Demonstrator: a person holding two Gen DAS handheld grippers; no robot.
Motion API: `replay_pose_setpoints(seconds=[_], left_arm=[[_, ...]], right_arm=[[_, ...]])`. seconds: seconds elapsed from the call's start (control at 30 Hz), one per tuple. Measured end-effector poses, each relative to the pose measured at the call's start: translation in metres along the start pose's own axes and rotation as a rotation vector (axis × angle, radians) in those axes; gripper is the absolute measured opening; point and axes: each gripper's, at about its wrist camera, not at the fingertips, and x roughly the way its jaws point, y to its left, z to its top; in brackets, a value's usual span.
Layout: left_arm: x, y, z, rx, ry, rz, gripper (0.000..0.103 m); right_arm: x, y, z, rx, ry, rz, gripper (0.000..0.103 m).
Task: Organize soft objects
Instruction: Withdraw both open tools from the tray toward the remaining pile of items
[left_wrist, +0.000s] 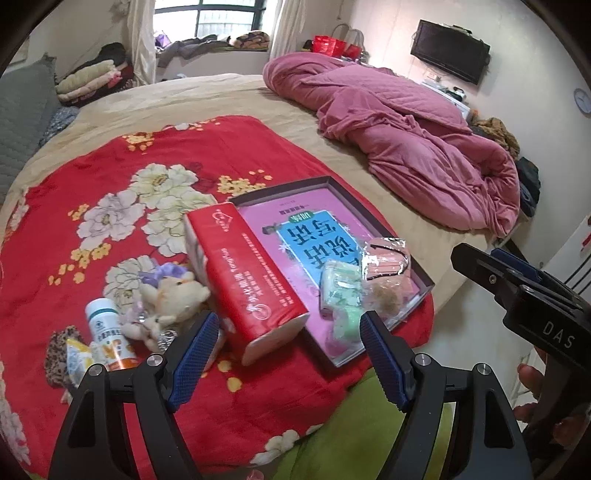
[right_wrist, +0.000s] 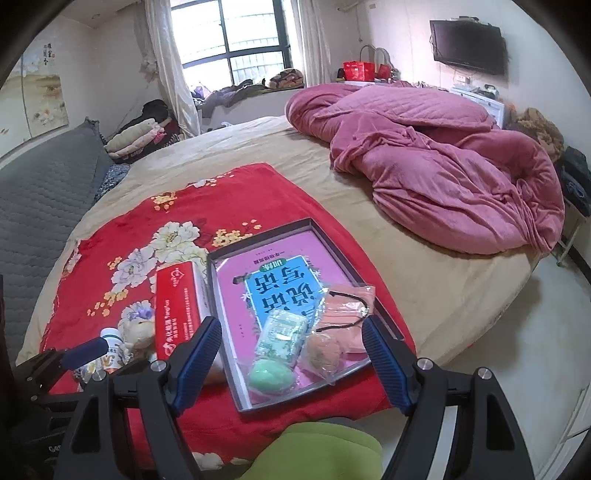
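Left wrist view: left gripper (left_wrist: 288, 325) jaws wide, nothing between, above the red tissue pack (left_wrist: 245, 280) lying against the tray (left_wrist: 334, 184). Plush toy (left_wrist: 171, 299) and bottle (left_wrist: 105, 325) crowd its left; bare bedsheet (left_wrist: 229, 96) beyond.

Right wrist view: right gripper (right_wrist: 291, 332) spread wide, empty, over the tray's (right_wrist: 258, 230) wrapped soft items (right_wrist: 282, 334). Pink quilt (right_wrist: 443, 173) well apart.

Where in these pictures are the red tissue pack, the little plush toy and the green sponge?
red tissue pack (left_wrist: 251, 273), left wrist view, on its red top face.
plush toy (left_wrist: 173, 295), left wrist view, on its cream head.
green sponge (right_wrist: 271, 374), right wrist view, on its rounded body inside the tray.
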Motion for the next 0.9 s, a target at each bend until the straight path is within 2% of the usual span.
replay_pose_setpoints(seconds=[0.9], left_arm=[[-0.061, 0.091, -0.024, -0.118, -0.043, 0.104, 0.080]], right_arm=[[-0.019, 0.096, -0.008, -0.136, -0.016, 0.130, 0.079]])
